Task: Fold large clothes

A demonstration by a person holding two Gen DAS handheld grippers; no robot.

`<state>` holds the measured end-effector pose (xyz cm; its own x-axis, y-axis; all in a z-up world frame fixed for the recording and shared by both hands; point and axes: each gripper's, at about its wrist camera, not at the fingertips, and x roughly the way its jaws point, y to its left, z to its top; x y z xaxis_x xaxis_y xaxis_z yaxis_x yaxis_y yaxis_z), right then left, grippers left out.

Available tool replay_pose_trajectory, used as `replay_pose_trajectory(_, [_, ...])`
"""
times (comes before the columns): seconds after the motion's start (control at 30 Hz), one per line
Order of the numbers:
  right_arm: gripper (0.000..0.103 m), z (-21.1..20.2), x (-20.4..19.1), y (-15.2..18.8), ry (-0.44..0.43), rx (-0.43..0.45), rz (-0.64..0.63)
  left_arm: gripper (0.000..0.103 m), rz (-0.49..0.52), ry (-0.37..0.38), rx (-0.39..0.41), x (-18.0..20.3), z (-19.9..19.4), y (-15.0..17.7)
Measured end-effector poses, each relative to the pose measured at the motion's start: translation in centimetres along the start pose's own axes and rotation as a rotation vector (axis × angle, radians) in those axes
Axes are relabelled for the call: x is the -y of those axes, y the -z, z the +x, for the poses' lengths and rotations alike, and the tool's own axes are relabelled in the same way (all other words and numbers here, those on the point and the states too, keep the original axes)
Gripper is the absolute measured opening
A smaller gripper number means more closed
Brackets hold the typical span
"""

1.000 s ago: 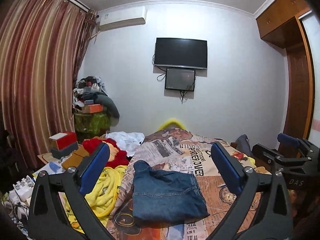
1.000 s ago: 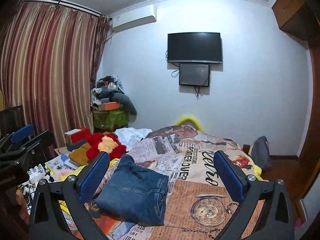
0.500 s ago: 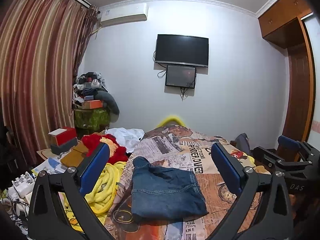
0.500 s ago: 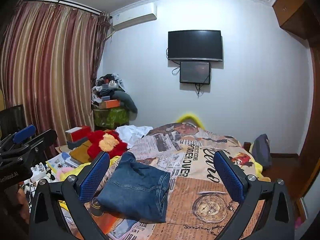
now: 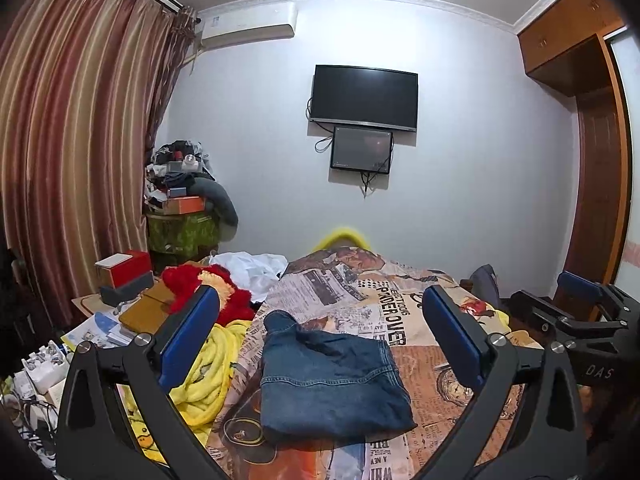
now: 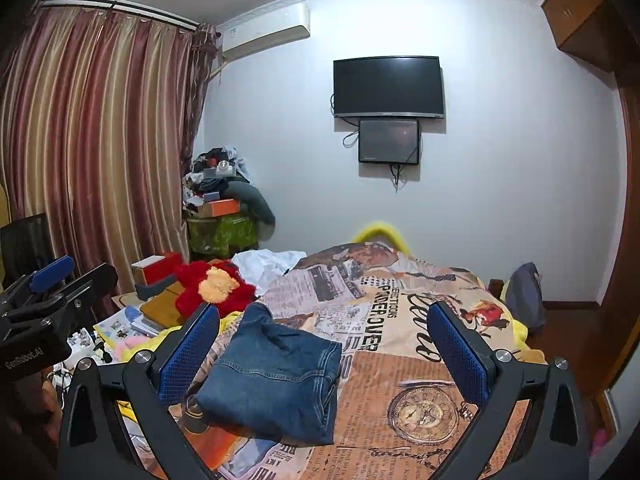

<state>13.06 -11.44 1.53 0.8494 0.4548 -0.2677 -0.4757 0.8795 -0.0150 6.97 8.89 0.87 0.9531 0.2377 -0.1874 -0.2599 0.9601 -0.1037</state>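
A pair of blue jeans [image 5: 328,376] lies folded into a compact rectangle on the bed's newspaper-print cover [image 5: 384,304]. It also shows in the right wrist view [image 6: 272,376]. My left gripper [image 5: 320,344] is open and empty, raised above and in front of the jeans. My right gripper [image 6: 324,352] is open and empty, held to the right of the jeans. The right gripper also shows at the right edge of the left wrist view [image 5: 576,320]. The left gripper shows at the left edge of the right wrist view [image 6: 44,300].
A yellow blanket [image 5: 204,372], a red plush toy [image 5: 208,284] and white cloth [image 5: 252,268] lie on the bed's left side. Boxes and papers [image 5: 120,280] crowd a low table left. A cluttered stack [image 5: 180,208] stands by the curtain. A wardrobe [image 5: 592,184] is right.
Both grippers have tilted upward slightly and pulled back a little, so the room sits lower in both views. The jeans have not moved. Both grippers stay open.
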Motion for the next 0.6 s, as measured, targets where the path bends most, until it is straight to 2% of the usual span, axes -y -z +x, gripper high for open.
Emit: replay_pose_trajectory(0.6, [0.103,0.1,-0.7,0.0,-0.009,0.000,0.018,0.102,0.031,0.030,-0.007,1.2,0.1,0.3])
